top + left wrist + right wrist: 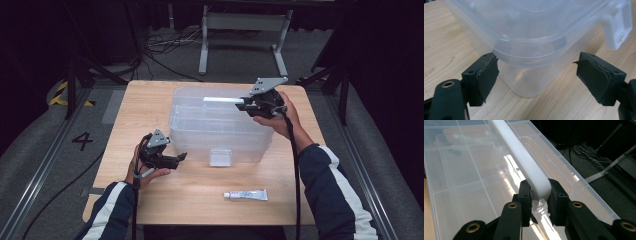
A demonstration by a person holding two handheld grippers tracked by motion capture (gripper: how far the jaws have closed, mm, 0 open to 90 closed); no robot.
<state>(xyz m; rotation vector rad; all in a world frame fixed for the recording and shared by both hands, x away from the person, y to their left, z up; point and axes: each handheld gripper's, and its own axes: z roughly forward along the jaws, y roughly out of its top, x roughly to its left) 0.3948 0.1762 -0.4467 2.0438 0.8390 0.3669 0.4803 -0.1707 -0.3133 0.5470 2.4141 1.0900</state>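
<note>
- One clear plastic bin (220,132) stands mid-counter, lid (469,177) on, occupying the centre of the wooden counter (150,100).
- Right gripper (246,104): jaws clamped on the end of the white handle bar (524,160) that runs along the top of the lid. In the right gripper view the bar sits squarely between the two pads, touching both. Judgement: holding at the bar's end gives a lever for lifting or steadying the lid or the bin, rather than a balanced carry.
- Left gripper (181,157): jaws wide, empty. In the left gripper view they straddle the bin's near-left corner (526,82) just under the lid rim (531,53); one pad (486,77) is close to the wall, and I cannot tell whether it touches. Judgement: staged to brace or pinch that corner while the right hand works the handle.
- White latch tab (617,30) hangs from the lid edge, seen at the right in the left gripper view; a similar pale latch (220,157) shows on the bin's front wall in the high view. Whether either is snapped shut cannot be told.
- One small white tube (245,195) lies flat near the counter's front edge, well apart from the bin and from both grippers.
- Count: bin 1, lid 1, handle bar 1, tube 1, grippers 2. Latches: 1 visible per view; may be the same one.
- Bin interior looks empty through the lid.
</note>
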